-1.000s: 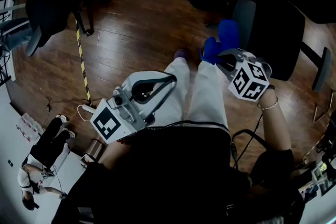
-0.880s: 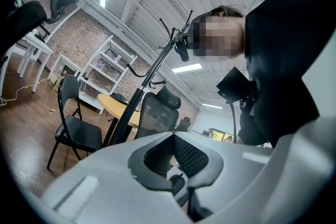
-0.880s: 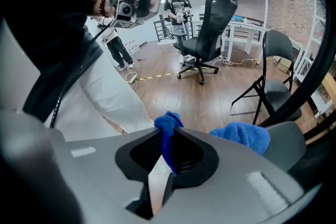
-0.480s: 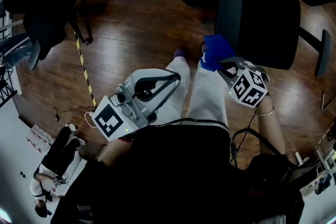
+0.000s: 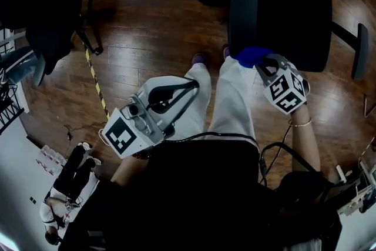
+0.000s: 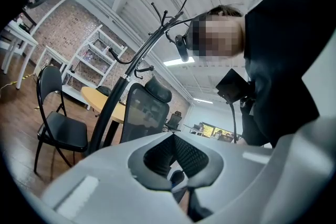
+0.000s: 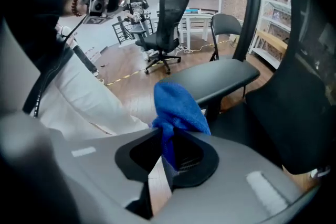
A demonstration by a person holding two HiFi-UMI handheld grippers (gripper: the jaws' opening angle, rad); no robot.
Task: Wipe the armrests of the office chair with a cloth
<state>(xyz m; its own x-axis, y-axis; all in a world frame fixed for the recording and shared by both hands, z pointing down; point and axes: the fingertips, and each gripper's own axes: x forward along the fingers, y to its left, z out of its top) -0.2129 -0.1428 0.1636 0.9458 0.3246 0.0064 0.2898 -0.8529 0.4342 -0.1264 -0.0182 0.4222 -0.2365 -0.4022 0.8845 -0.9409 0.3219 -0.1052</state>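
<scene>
Right tongs (image 7: 165,150) are clamped tight on the blue cloth (image 7: 178,107), which sits just by the near end of the chair's armrest (image 7: 220,78). Left tongs (image 6: 176,173) are fully closed, holding nothing.

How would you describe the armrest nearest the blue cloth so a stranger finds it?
Find the black office chair on the wooden floor, top right in the head view. Of its two black side pads, this armrest is the one nearer the white trousers. Only this one has the blue cloth, held by the right gripper, at its near end.
</scene>
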